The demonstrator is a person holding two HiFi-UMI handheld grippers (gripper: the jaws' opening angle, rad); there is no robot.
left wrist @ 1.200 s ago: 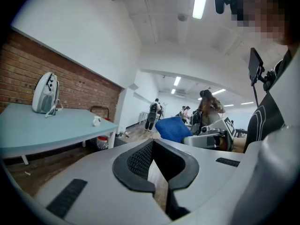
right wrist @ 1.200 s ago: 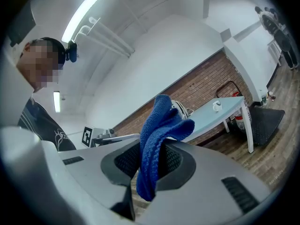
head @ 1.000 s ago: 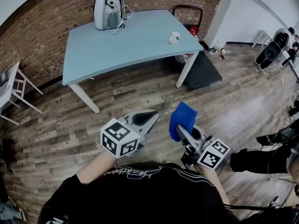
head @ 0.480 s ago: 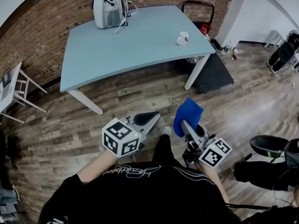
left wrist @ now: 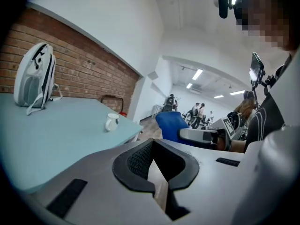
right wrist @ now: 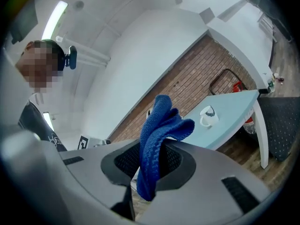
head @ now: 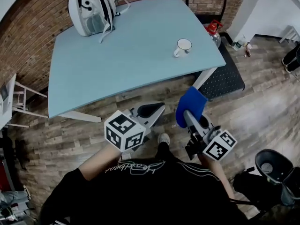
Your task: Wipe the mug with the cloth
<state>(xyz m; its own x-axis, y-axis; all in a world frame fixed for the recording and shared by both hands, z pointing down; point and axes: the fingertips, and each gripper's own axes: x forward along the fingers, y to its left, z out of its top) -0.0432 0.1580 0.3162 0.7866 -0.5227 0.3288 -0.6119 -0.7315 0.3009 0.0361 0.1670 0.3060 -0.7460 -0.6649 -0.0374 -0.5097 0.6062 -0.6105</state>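
A white mug (head: 182, 46) stands near the right end of the light blue table (head: 131, 55); it also shows small in the left gripper view as the mug (left wrist: 111, 122) and in the right gripper view as the mug (right wrist: 206, 116). My right gripper (head: 187, 112) is shut on a blue cloth (head: 190, 106), which sticks up between the jaws as the cloth (right wrist: 159, 139). My left gripper (head: 157, 109) is shut with nothing in it, level with the right one. Both hang over the wooden floor, short of the table's near edge.
A white backpack (head: 90, 9) sits at the table's far left corner. A black chair (head: 206, 3) and a red object (head: 213, 27) stand behind the right end, with a black mat (head: 227, 78) beside the table leg. Brick wall runs behind.
Both grippers and the head have come closer to the table, which now looms larger; the mug has shifted nearer in view. The cloth stays clamped in the right gripper.
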